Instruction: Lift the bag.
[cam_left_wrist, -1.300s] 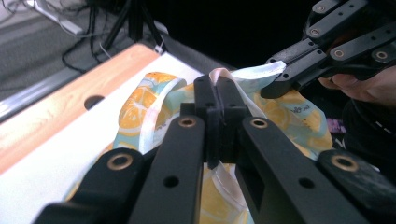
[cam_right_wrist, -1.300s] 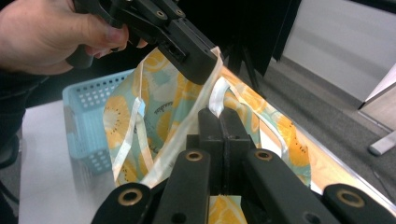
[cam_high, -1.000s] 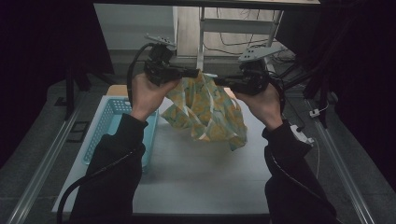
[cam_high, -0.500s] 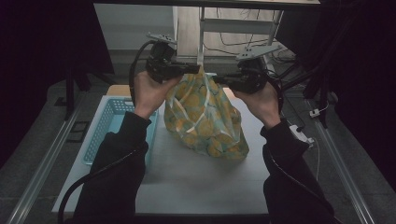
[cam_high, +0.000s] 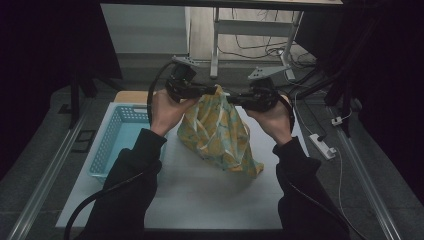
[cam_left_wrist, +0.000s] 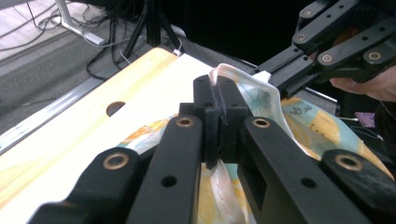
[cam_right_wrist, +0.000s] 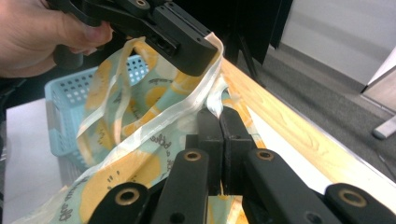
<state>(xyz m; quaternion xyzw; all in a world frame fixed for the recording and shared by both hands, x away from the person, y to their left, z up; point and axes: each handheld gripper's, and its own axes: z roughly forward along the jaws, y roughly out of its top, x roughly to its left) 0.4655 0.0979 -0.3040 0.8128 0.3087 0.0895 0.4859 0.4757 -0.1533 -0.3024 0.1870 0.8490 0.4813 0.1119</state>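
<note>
- The left gripper (cam_high: 209, 91) and the right gripper (cam_high: 231, 98) each pinch the top hem of a yellow-and-teal patterned bag (cam_high: 220, 135), jaws clamped tight on the fabric.
- The bag hangs between them over the white table (cam_high: 200, 195), its lower corner seemingly brushing the surface, beside the blue basket (cam_high: 112, 145).
- To lay it down well, both hands should probably sink level and together, holding the hem taut so the fabric spreads flat instead of bunching.

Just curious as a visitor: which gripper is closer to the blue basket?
Left. The left gripper hangs just above the blue basket's far right corner; the right gripper is further right, beyond the patterned bag.
</note>
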